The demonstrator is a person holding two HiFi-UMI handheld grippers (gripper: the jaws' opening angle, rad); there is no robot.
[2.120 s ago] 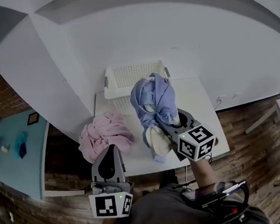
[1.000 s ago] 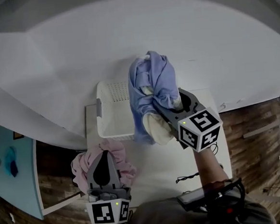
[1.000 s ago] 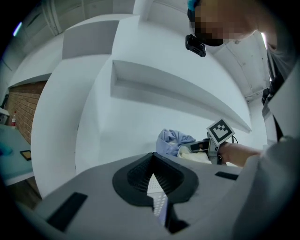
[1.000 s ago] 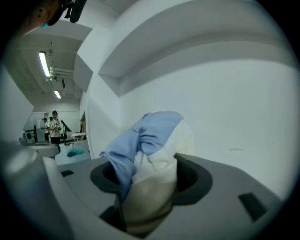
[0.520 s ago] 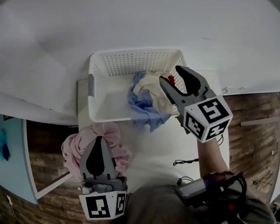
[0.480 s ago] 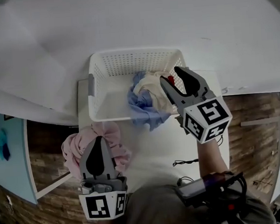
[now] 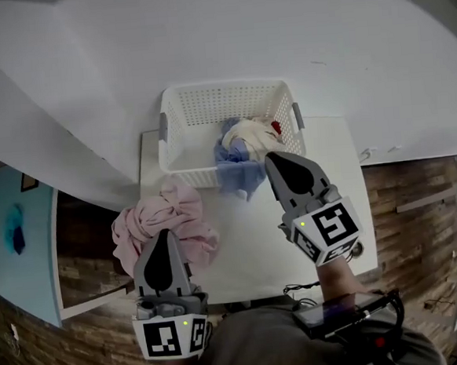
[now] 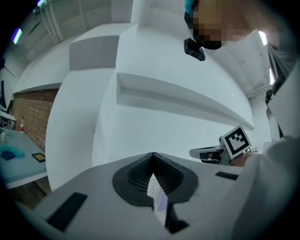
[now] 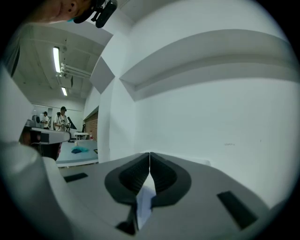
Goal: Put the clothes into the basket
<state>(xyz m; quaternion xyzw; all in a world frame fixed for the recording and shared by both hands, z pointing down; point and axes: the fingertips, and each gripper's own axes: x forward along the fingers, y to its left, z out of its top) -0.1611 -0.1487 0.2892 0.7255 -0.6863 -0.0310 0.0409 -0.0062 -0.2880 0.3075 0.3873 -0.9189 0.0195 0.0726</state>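
Observation:
A white perforated basket (image 7: 179, 134) stands at the far end of the white table (image 7: 256, 231). A blue-and-cream bundle of clothes (image 7: 242, 149) lies in it and hangs over its near rim. A pink garment (image 7: 165, 222) lies heaped at the table's left edge. My right gripper (image 7: 281, 164) is shut and empty, held just in front of the basket's near right corner. My left gripper (image 7: 161, 242) is shut and empty too, hovering over the near side of the pink heap. In both gripper views the jaws meet with nothing between them, facing a white wall.
A white wall rises behind the basket. A black cable (image 7: 300, 286) lies at the table's near edge. A light blue table (image 7: 16, 234) stands to the left over a brick-patterned floor. People stand far off in the right gripper view.
The blue bundle left my right gripper and dropped into the basket. That gripper then pulled back toward me and shut. The left gripper stayed shut over the pink garment.

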